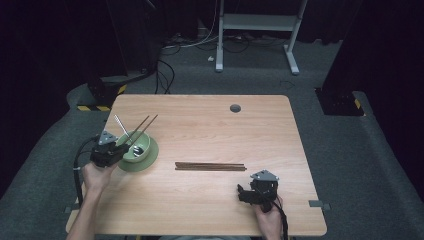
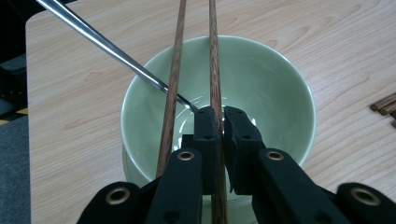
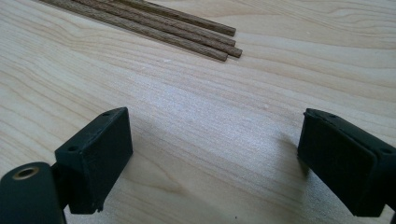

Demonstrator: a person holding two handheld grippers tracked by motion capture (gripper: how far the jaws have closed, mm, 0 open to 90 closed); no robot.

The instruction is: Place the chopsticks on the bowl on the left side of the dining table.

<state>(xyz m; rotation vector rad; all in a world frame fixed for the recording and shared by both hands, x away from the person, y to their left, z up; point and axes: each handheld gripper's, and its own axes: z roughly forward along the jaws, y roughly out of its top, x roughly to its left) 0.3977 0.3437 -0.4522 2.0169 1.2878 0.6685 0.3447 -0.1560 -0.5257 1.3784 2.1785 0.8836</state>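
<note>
Left gripper (image 2: 222, 122) is clamping one brown wooden chopstick (image 2: 214, 70) between its jaws, jaws nearly closed on the stick, tips hanging just over the inside of the pale green ceramic bowl (image 2: 280, 84); looks like it is lowering the stick in, or about to let go, so that it leans on the far rim. A second wooden chopstick (image 2: 173, 88) is already lying in the bowl just beside the held one, leaning out over the far rim; not gripped.

Bowl contents: those two chopsticks plus a slim shiny metal utensil handle (image 2: 107, 46), probably a spoon, running from the bowl floor up and out to the left in the left gripper view; its head is hidden behind the jaws; nothing else visible inside. In the high view the bowl (image 1: 145, 155) is sitting near the table's left edge on what appears to be a matching green saucer; left gripper (image 1: 107, 150) is touching its near-left side.

Right gripper (image 1: 255, 192) is idling low over the light wooden table (image 1: 210, 125) near the front right; jaws spread wide, holding nothing. The remaining bundle of brown wooden chopsticks (image 3: 154, 23) is lying flat on the table just ahead of it, near mid-table (image 1: 210, 166); likely parked there for the next pick.
</note>
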